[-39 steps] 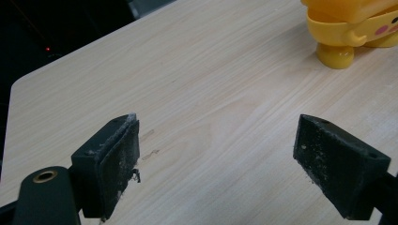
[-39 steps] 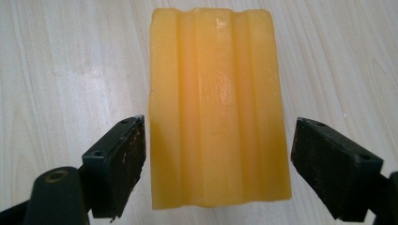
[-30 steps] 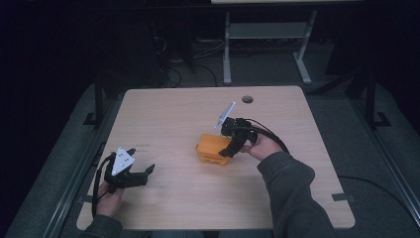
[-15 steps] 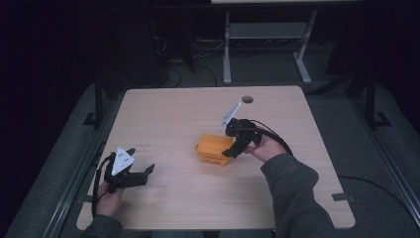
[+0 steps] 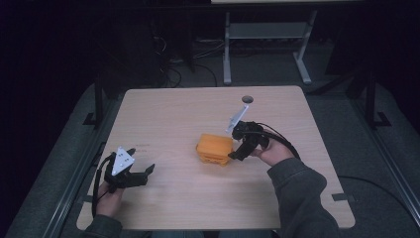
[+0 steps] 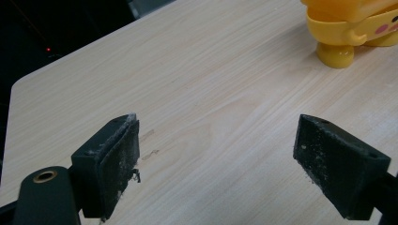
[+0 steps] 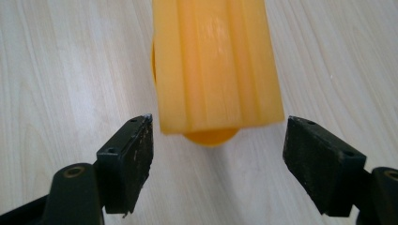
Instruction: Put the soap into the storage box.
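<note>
An orange-yellow plastic toy box [image 5: 215, 148] on short round feet stands near the middle of the wooden table [image 5: 173, 114]. My right gripper [image 5: 233, 154] is at its right side, open, its jaws just short of the box's near end [image 7: 216, 65] and not touching it. My left gripper [image 5: 144, 174] rests near the table's front left corner, open and empty. In the left gripper view the toy's foot and a pink-cheeked side [image 6: 349, 28] show at the top right, well beyond the jaws.
A round cable hole [image 5: 246, 99] lies in the table's far edge. A white metal stand [image 5: 262, 44] and cables lie on the dark floor behind the table. Bare wood lies between the two grippers.
My right gripper has drawn back slightly to the right from the box, and its grey plate has tipped more upright. The left gripper has not moved.
</note>
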{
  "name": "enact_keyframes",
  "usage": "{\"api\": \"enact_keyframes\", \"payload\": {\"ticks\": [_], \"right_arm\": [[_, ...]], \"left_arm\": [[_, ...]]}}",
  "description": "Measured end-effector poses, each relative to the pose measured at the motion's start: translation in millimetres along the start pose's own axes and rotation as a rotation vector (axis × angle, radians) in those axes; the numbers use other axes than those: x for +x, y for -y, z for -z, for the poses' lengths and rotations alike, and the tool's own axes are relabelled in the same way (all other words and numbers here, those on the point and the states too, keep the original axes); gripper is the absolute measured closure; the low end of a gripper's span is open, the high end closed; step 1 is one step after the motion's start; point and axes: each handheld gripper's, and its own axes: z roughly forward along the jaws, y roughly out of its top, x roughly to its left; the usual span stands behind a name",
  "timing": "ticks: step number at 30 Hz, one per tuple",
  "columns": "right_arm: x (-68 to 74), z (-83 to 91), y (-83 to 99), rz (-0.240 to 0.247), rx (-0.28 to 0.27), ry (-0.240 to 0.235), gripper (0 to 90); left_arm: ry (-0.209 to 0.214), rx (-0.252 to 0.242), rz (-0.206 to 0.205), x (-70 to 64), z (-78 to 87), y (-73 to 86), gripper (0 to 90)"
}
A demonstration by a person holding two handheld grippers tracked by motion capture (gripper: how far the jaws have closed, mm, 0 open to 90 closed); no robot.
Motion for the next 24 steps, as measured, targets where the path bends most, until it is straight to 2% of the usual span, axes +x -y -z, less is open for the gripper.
{"api": "enact_keyframes", "payload": {"ticks": [14,19,24], "right_arm": [[4.7,3.7,40.1,-0.064,-0.018,-0.002,24.3],[5.9,7.1,47.9,-0.079,-0.029,0.001,24.3],[7.4,9.9,53.2,-0.086,-0.037,0.003,24.3]], "left_arm": [[-0.001,-0.003,0.004,-0.4,-0.6,0.3,14.1],[0.000,-0.001,-0.006,-0.2,-0.9,0.2,14.1],[0.000,-0.003,0.005,-0.9,-1.3,0.5,14.1]]}}
